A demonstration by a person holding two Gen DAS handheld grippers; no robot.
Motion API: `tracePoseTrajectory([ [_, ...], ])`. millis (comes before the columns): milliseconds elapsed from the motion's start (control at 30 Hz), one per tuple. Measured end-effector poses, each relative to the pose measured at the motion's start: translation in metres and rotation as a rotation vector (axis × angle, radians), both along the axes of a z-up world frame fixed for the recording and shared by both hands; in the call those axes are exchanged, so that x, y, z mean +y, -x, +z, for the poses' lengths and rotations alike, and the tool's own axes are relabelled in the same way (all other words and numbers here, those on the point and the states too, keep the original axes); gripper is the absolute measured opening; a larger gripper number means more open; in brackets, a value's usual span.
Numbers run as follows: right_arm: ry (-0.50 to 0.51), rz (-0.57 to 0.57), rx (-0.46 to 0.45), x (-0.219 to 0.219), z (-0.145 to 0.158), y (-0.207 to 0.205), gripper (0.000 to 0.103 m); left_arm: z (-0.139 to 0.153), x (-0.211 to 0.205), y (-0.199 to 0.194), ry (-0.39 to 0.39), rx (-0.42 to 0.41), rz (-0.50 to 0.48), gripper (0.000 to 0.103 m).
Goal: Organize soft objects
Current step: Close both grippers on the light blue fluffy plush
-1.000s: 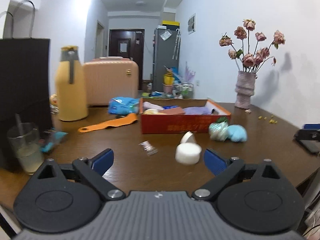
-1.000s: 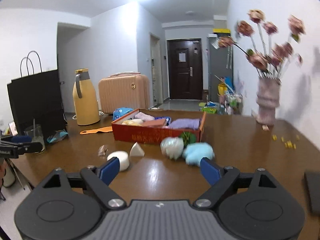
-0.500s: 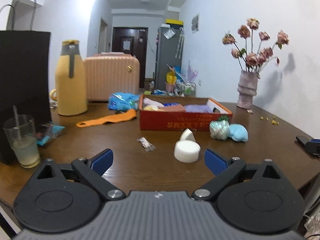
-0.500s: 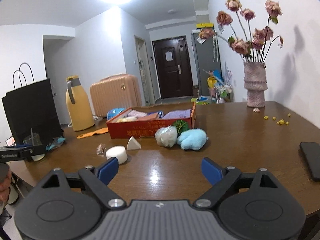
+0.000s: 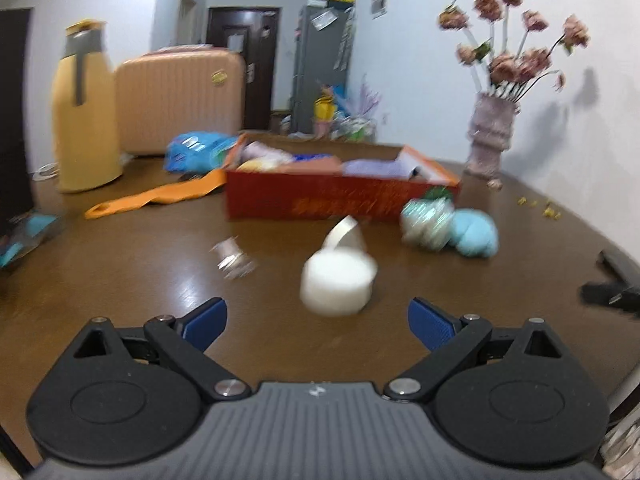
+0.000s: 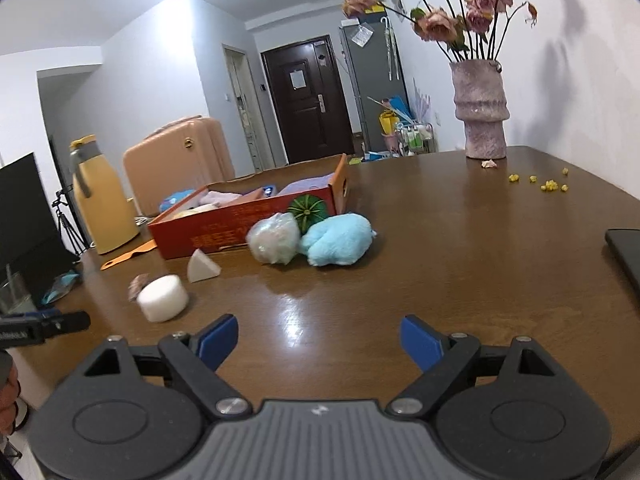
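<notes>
A red box (image 5: 340,198) (image 6: 244,228) with soft items inside stands mid-table. In front of it lie a white round sponge (image 5: 338,282) (image 6: 163,298), a white wedge sponge (image 5: 345,233) (image 6: 202,266), a pale bagged ball (image 5: 426,224) (image 6: 274,238), a light blue plush (image 5: 474,232) (image 6: 338,240) and a green pumpkin toy (image 6: 308,208). My left gripper (image 5: 318,326) is open and empty, just short of the round sponge. My right gripper (image 6: 320,342) is open and empty, short of the plush.
A yellow thermos (image 5: 82,120), an orange strip (image 5: 156,196), a blue packet (image 5: 196,150) and a crumpled wrapper (image 5: 232,258) lie left. A vase of dried roses (image 6: 480,108) stands back right. A dark phone (image 6: 626,248) lies at the right edge. A black bag (image 6: 24,224) stands left.
Both grippers have moved forward and lower toward the table. The left view is blurred with motion and the round sponge is closer. Both stay open.
</notes>
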State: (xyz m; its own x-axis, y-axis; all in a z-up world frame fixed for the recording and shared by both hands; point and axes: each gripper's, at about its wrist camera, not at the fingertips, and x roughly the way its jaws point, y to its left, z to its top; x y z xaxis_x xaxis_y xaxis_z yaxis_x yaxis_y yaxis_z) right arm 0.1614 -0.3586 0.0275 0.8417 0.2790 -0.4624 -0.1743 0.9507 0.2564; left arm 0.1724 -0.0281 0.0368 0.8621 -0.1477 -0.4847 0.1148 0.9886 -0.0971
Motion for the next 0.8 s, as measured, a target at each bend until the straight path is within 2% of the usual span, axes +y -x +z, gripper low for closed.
tracePoseTrajectory([
  [100, -0.004, 0.000, 0.011, 0.000, -0.003, -0.029, 0.084, 0.011, -0.026, -0.025, 0.006, -0.028, -0.072, 0.099],
  [233, 0.002, 0.001, 0.020, 0.000, -0.006, -0.073, 0.081, 0.013, -0.065, -0.059, 0.029, -0.017, -0.184, 0.098],
  [367, 0.011, 0.007, 0.029, -0.003, -0.006, -0.123, 0.072, 0.000, -0.102, -0.097, 0.045, 0.027, -0.274, 0.086],
  [433, 0.019, 0.024, 0.042, -0.004, -0.006, -0.151, 0.060, -0.012, -0.113, -0.121, 0.061, 0.083, -0.279, 0.077],
  [500, 0.019, 0.023, 0.049, -0.006, -0.006, -0.176, 0.058, -0.024, -0.117, -0.141, 0.099, 0.143, -0.274, 0.064],
  [567, 0.018, 0.032, 0.067, -0.007, -0.008, -0.201, 0.056, -0.034, -0.115, -0.158, 0.157, 0.200, -0.284, 0.059],
  [633, 0.020, 0.051, 0.091, -0.006, -0.011, -0.222, 0.054, -0.042, -0.113, -0.168, 0.214, 0.241, -0.313, 0.059],
  [733, 0.019, 0.077, 0.110, -0.004, -0.021, -0.237, 0.048, -0.049, -0.110, -0.172, 0.250, 0.266, -0.308, 0.056],
  [767, -0.016, 0.096, 0.117, -0.006, -0.023, -0.235, 0.038, -0.050, -0.109, -0.172, 0.259, 0.266, -0.306, 0.054],
  [800, -0.037, 0.115, 0.119, -0.007, -0.024, -0.230, 0.035, -0.051, -0.108, -0.170, 0.266, 0.268, -0.303, 0.053],
])
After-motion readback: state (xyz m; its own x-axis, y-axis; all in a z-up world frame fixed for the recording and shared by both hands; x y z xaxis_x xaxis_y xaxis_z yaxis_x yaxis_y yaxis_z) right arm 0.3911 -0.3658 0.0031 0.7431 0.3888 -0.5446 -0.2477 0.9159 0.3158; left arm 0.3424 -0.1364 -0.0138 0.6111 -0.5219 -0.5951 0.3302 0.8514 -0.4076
